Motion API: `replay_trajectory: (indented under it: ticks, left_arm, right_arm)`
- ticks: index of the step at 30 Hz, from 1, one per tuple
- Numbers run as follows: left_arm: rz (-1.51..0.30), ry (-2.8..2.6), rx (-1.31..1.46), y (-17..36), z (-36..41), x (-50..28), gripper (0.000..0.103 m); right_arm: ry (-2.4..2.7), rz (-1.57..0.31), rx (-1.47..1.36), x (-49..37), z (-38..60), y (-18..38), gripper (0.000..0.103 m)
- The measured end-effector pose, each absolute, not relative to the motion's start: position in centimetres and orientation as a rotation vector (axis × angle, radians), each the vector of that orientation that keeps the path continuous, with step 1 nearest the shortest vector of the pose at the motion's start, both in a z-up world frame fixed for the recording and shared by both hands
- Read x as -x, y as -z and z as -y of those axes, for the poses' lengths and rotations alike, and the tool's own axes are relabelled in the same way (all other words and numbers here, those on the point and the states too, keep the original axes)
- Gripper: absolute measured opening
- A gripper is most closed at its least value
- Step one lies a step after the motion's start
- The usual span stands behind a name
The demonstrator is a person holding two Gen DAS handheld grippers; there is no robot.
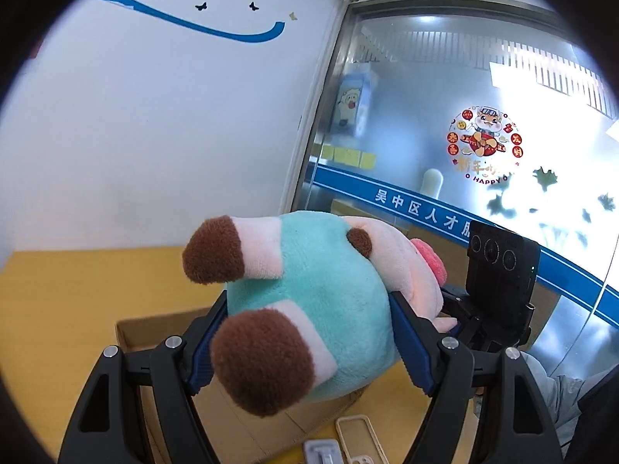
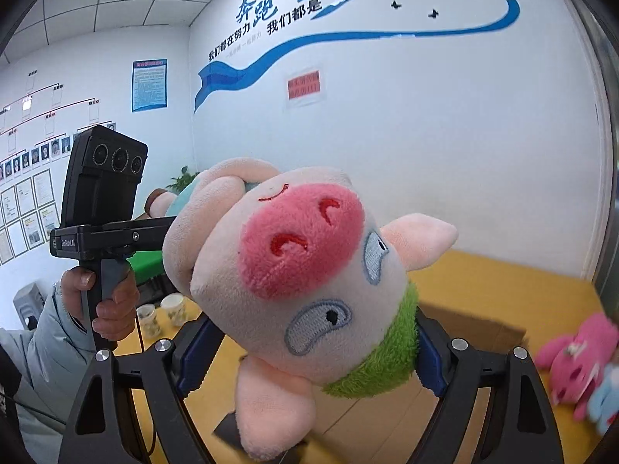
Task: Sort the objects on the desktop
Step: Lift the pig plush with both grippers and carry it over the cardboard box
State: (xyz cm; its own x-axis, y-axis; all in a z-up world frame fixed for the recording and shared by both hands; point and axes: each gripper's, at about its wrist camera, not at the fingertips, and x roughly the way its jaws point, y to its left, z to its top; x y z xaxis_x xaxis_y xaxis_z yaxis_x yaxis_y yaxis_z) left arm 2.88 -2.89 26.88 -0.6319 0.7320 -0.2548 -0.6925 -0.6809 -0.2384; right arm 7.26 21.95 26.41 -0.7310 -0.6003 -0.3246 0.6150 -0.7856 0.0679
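While both of my grippers carry the same soft pink plush pig in a teal shirt with brown hooves (image 1: 309, 309) above the yellow desktop (image 1: 58, 290), my worry is a pull between the two hands: if they drift apart or twist unevenly, the toy could stretch, slip out of one pair of pads, and swing from the other. My left gripper (image 1: 305, 344) pinches the rounded teal body, blue ribbed pads sunk into the pile. My right gripper (image 2: 309, 352) squeezes the head just above the shaggy green collar, snout facing the lens. Fleece this squashy gives under pressure, so I judge neither hold firm, and the stuffing can creep between the pads. A drop could land off target, since the brown cardboard box (image 1: 131, 332) sits below near the desktop's near edge, with small pale plastic frames (image 1: 359, 437) beside it. Another pink plush toy (image 2: 576, 363) lies toward the right edge, fuzzy and blurred
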Motion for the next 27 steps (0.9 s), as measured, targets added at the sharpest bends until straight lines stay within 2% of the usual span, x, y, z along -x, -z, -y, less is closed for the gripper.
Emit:
replay_trajectory:
  ticks: [4, 9, 13, 23, 27]
  left_arm:
    - [0.166, -2.301, 0.418, -28.5, 3.7, 1.7, 0.077]
    - [0.203, -2.323, 0.507, -26.6, 4.5, 7.8, 0.077]
    - [0.224, -2.337, 0.624, -22.7, 4.7, 12.9, 0.077]
    - [0.461, -2.267, 1.056, -7.4, 6.9, 23.5, 0.077]
    - [0.437, -2.286, 1.243, -3.7, 6.9, 25.2, 0.077]
  right_arm:
    - [2.446, -0.097, -0.408, -2.9, -22.0, -29.6, 0.085]
    - [2.421, -0.081, -0.491, 4.3, -21.9, -28.7, 0.085]
    - [2.379, -0.020, -0.605, 10.4, -21.6, -24.5, 0.085]
    - [2.270, 0.116, -1.007, 23.2, -20.9, -8.8, 0.084]
    - [2.223, 0.165, -1.154, 25.7, -20.5, -3.0, 0.084]
